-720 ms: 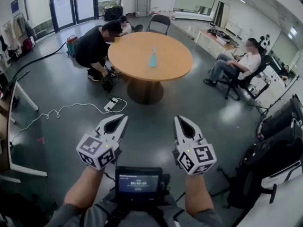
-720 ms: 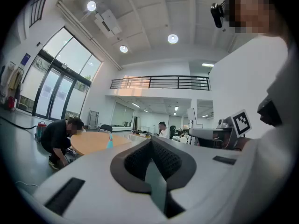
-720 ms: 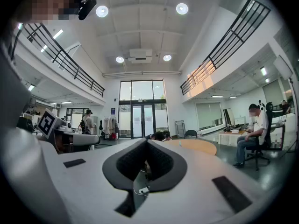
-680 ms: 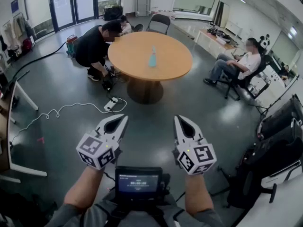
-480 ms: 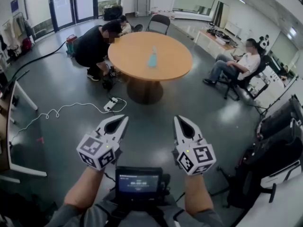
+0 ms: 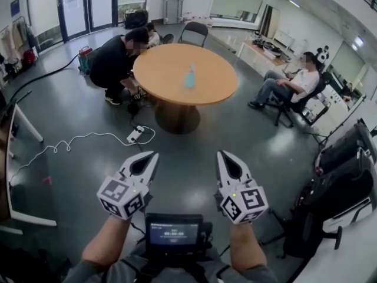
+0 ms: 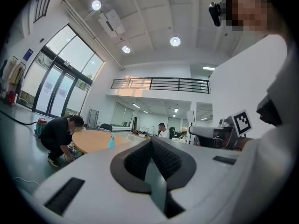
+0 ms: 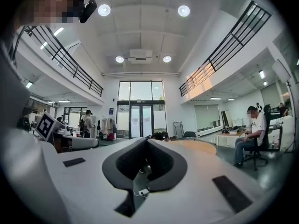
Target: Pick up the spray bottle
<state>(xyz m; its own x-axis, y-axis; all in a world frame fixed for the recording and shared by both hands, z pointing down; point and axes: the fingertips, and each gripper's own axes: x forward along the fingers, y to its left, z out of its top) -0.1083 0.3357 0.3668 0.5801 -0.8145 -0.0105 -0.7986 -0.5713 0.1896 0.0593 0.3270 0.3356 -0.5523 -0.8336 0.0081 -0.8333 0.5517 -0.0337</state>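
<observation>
A light blue spray bottle (image 6: 189, 76) stands upright near the middle of a round wooden table (image 6: 218, 81) far ahead; it also shows small in the left gripper view as the spray bottle (image 7: 111, 141). My left gripper (image 6: 151, 155) and right gripper (image 6: 222, 155) are held level side by side, well short of the table, over the grey floor. Both are shut with nothing between the jaws. In the right gripper view my jaws hide the bottle, and only the table (image 8: 196, 146) shows.
A person in black (image 6: 115, 61) crouches at the table's left side. Another person sits on a chair (image 6: 291, 87) to the right. A white cable and power strip (image 6: 134, 135) lie on the floor before the table. Black cases (image 6: 344, 175) stand at right, a white desk frame (image 6: 23, 175) at left.
The view has shifted slightly, with the table a little nearer; both grippers stay shut and side by side.
</observation>
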